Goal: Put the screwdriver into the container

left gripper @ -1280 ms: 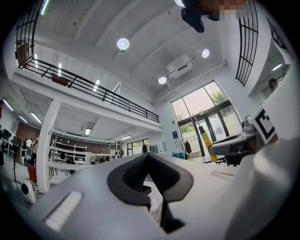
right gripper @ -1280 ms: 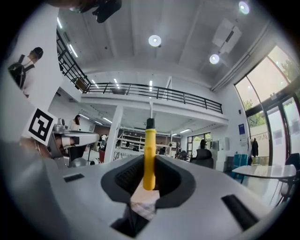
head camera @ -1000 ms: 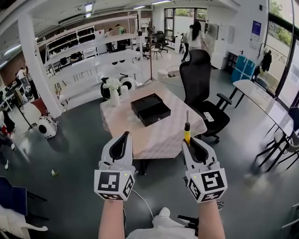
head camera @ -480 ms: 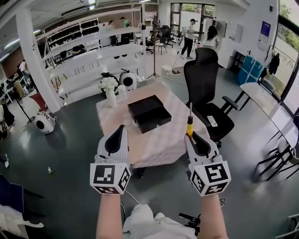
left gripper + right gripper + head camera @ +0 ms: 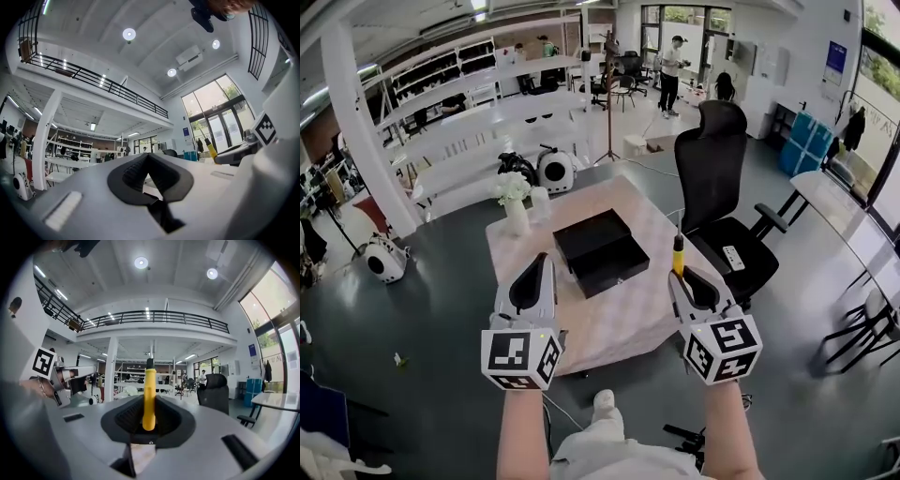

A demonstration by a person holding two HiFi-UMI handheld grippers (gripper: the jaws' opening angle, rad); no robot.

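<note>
In front of the table, your right gripper clamps the screwdriver by its yellow handle, shaft up. Your left gripper is closed and empty. The container sits on the table.

We see the screwdriver with a smooth yellow plastic handle, the container matt black, and a pale cloth (faintly patterned) lying smooth.

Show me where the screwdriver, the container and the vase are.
screwdriver point(image 5: 678, 255), head view, on its yellow handle.
container point(image 5: 602, 249), head view, middle of the black box.
vase point(image 5: 517, 219), head view, on its white body.
</note>
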